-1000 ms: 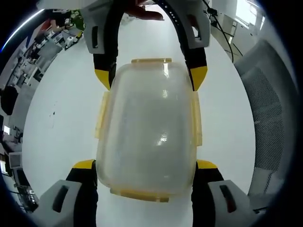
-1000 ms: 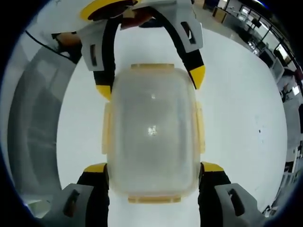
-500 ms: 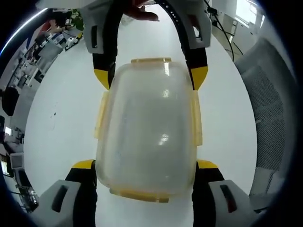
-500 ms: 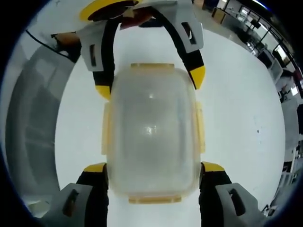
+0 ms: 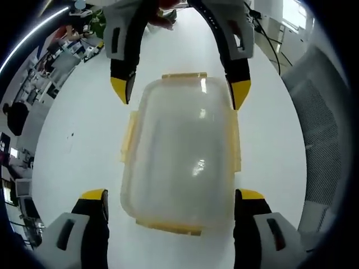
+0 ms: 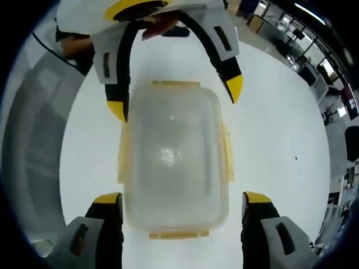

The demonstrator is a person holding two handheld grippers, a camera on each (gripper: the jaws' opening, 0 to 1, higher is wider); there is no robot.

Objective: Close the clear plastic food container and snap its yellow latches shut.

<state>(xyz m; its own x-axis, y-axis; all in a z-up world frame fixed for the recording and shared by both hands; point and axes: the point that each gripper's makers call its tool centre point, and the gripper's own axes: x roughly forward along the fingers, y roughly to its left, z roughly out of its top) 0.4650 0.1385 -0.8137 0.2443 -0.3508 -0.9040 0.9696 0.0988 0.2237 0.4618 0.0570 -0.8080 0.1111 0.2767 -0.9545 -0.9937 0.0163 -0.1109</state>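
Note:
The clear plastic food container (image 5: 179, 151) lies flat on the white table (image 5: 73, 151) with its lid on. Yellow latches (image 5: 128, 137) run along all its sides, and the left one flares slightly outward. My left gripper (image 5: 171, 195) is open and straddles the near end, its yellow-tipped jaws just off the walls. My right gripper (image 5: 180, 91) straddles the far end from above. In the right gripper view the same container (image 6: 174, 157) lies between the right gripper (image 6: 182, 197), open with gaps on both sides, and the left gripper (image 6: 175, 100) at the top.
A grey mesh chair (image 5: 322, 129) stands beside the table, and it appears again as the chair (image 6: 31, 145) in the right gripper view. A person's hand (image 5: 162, 15) holds the far gripper. Black cables (image 5: 269, 33) trail over the table's far part. Office desks lie beyond.
Both grippers' jaws have spread wider and come off the container's sides, which they were pressing before. The container stays flat on the table.

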